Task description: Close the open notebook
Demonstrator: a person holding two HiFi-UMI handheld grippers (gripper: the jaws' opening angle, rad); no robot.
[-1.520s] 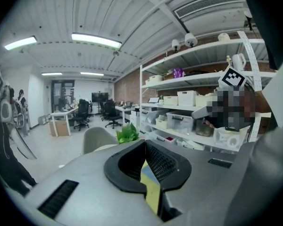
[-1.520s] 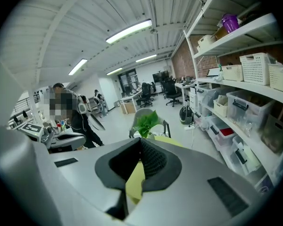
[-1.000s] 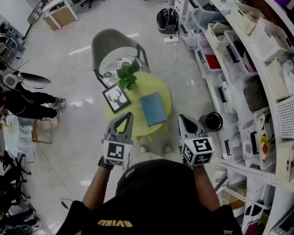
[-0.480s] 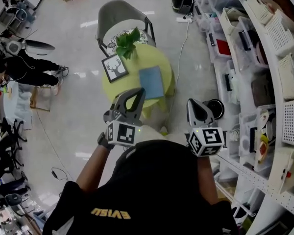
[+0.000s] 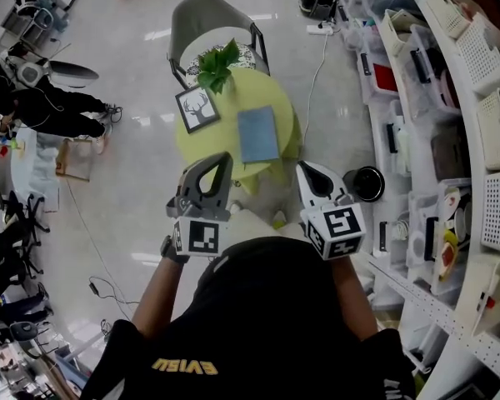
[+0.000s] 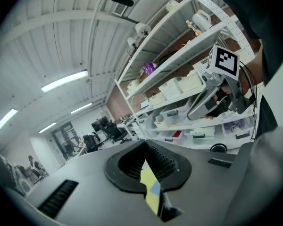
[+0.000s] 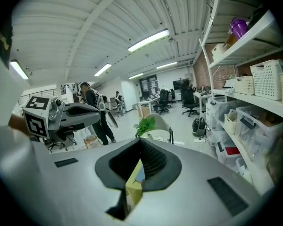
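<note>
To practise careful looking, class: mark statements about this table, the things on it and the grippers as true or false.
1. The blue notebook lies on the round yellow-green table. True.
2. The right gripper grips the notebook. False: it is held near the person's body, short of the notebook, with its jaws shut on nothing.
3. In the head view the framed deer picture is to the right of the notebook. False: it is to the notebook's left.
4. A potted plant stands at the table's far edge, next to the grey chair. True.
</note>
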